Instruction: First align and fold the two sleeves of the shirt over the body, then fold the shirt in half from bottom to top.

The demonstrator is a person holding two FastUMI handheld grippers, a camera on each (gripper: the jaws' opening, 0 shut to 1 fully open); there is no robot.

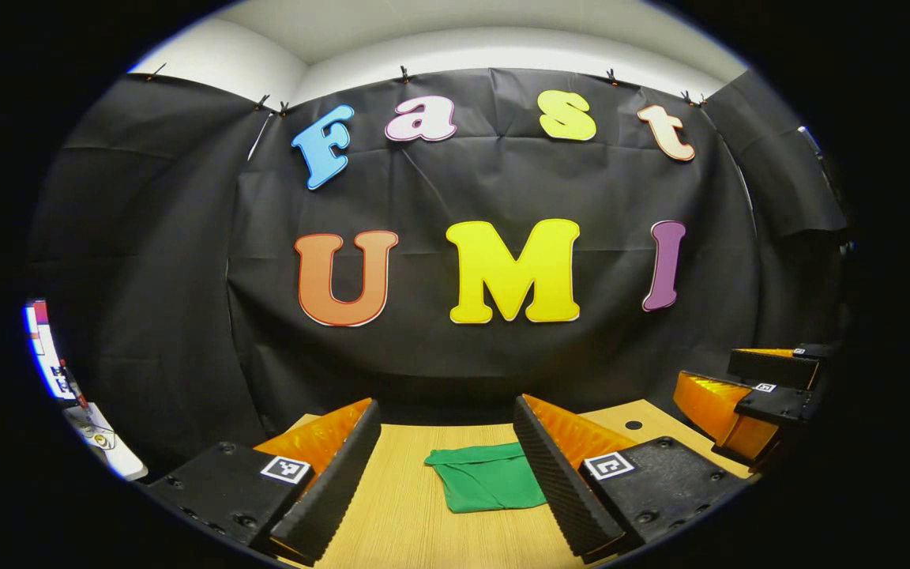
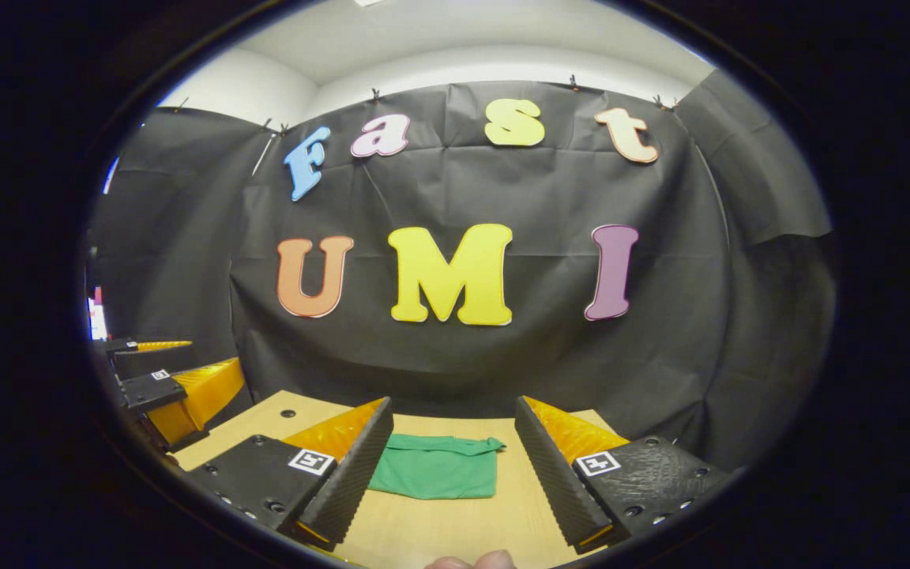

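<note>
A green shirt (image 1: 486,476) lies folded into a small flat packet on the wooden table (image 1: 400,506). In the left gripper view it sits between my left gripper (image 1: 443,466)'s spread fingers, farther off, untouched. My left gripper is open and held above the table. In the right gripper view the same shirt (image 2: 435,466) lies ahead of my right gripper (image 2: 451,458), which is open too, with nothing between its fingers. The right gripper (image 1: 755,395) shows at the right edge of the left gripper view; the left gripper (image 2: 163,379) shows at the left edge of the right gripper view.
The table (image 2: 471,521) ends at the black cloth wall just behind the shirt. Small round holes (image 1: 633,425) mark the tabletop near its far corners. A fingertip (image 2: 471,561) shows at the bottom of the right gripper view. A bright screen (image 1: 44,348) stands at far left.
</note>
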